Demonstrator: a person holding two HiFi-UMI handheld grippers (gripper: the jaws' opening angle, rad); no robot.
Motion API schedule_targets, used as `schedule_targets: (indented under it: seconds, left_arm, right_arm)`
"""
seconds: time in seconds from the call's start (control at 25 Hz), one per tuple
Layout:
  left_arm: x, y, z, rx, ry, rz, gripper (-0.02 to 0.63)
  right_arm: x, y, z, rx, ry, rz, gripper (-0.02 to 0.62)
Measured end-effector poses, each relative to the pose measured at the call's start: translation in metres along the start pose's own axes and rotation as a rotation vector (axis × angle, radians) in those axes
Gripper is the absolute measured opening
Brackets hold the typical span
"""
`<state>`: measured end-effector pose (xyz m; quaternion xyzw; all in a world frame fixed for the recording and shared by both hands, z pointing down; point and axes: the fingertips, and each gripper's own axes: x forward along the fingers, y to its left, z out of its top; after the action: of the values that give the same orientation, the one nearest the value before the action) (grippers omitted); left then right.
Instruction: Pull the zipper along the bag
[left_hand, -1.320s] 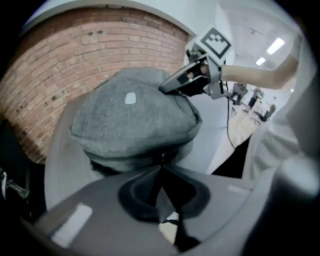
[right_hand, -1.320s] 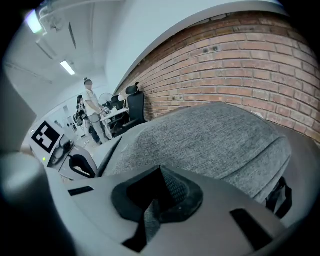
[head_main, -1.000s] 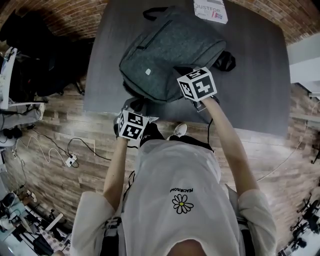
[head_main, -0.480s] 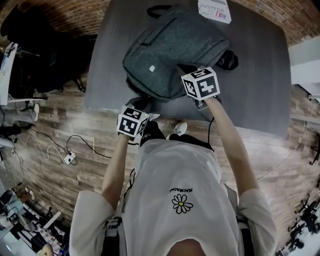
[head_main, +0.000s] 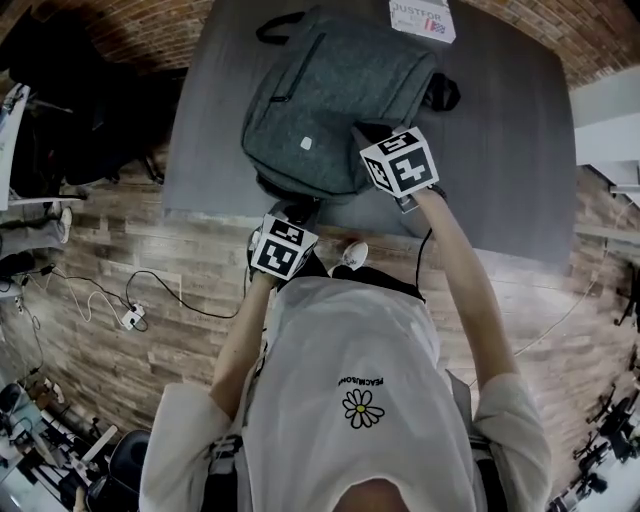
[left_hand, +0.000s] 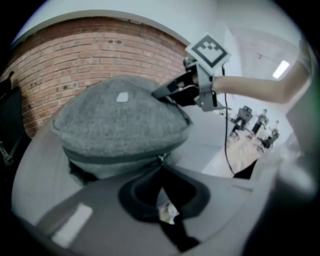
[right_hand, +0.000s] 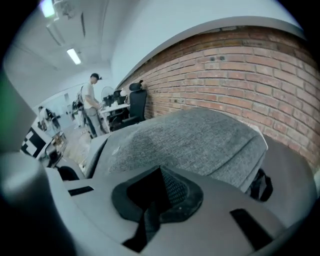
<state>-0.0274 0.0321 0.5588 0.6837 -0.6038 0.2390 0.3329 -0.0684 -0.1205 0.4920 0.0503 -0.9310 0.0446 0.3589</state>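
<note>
The backpack (head_main: 335, 95) lies on the table (head_main: 500, 150) at your twelve o'clock. Your right gripper (head_main: 368, 135) touches its five o'clock edge. Your left gripper (head_main: 297, 212) sits at its near rim, toward seven o'clock.

This looks like an open office or lab workspace (a bit cluttered at the edges): a brick wall (right_hand: 240, 75), a wood-plank floor (head_main: 120, 370) with trailing cables (head_main: 150, 290), a black office chair (right_hand: 137, 97) by desks (right_hand: 116, 107), a person (right_hand: 91, 102) standing there, and strip lights (right_hand: 74, 56) overhead.

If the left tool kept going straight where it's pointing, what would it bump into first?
Most likely the grey backpack, right at its zipper seam, just ahead of the left tool.
</note>
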Motion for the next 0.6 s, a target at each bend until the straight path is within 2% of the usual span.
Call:
schedule_targets:
  seconds: [0.12, 0.24, 0.28, 0.36, 0.4, 0.48, 0.6]
  left_arm:
    - [0.0, 0.0, -0.004, 0.001, 0.003, -0.007, 0.006]
    - [-0.001, 0.001, -0.006, 0.007, 0.006, -0.001, 0.006]
    - [-0.001, 0.001, -0.006, 0.01, 0.008, 0.002, 0.006]
    - [-0.001, -0.001, -0.007, 0.012, 0.013, 0.004, 0.006]
    - [-0.001, -0.002, -0.007, 0.014, 0.016, 0.006, 0.006]
    - [-0.001, -0.002, -0.008, 0.023, 0.023, 0.015, 0.006]
    - [-0.001, 0.011, -0.005, 0.031, 0.02, 0.057, 0.006]
  right_arm:
    - [-0.008, -0.006, 0.015, -0.205, 0.036, 0.0, 0.0]
    - [-0.014, -0.051, 0.066, -0.434, -0.082, -0.13, 0.0]
    - [-0.01, -0.068, 0.08, -0.527, -0.093, -0.173, 0.0]
    - [0.003, -0.096, 0.087, -0.668, -0.012, -0.222, 0.0]
    - [0.01, -0.105, 0.082, -0.686, 0.054, -0.22, 0.0]
    - [0.018, -0.113, 0.071, -0.635, 0.153, -0.204, -0.002]
    - [0.018, -0.122, 0.061, -0.606, 0.259, -0.255, -0.003]
